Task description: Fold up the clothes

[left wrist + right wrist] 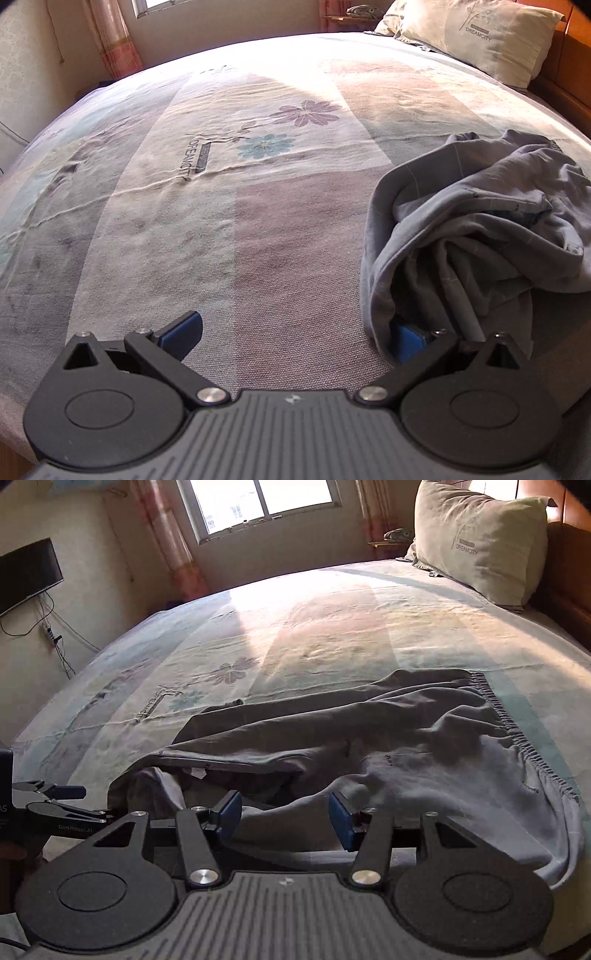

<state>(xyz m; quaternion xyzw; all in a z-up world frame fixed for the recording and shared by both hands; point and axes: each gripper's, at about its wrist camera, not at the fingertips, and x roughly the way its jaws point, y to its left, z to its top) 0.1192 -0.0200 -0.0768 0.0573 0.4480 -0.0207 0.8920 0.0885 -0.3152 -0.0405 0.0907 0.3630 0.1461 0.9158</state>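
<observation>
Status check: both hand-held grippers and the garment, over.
Left hand-held gripper open, one finger under grey garment edge. Right hand-held gripper open, at crumpled garment. Nothing folded yet. Pillow far off.

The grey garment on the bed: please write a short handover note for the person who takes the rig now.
Left gripper: open, low at the near edge of the bed; its right finger is partly under the edge of the garment, nothing clamped.
Right gripper: open, fingers on either side of a fold near the garment's front edge, not closed on it.
Grey garment: crumpled at the near side of the bed, elastic waistband to the right.
Done: no fold visible.
Left: spread flat, then fold.
</observation>
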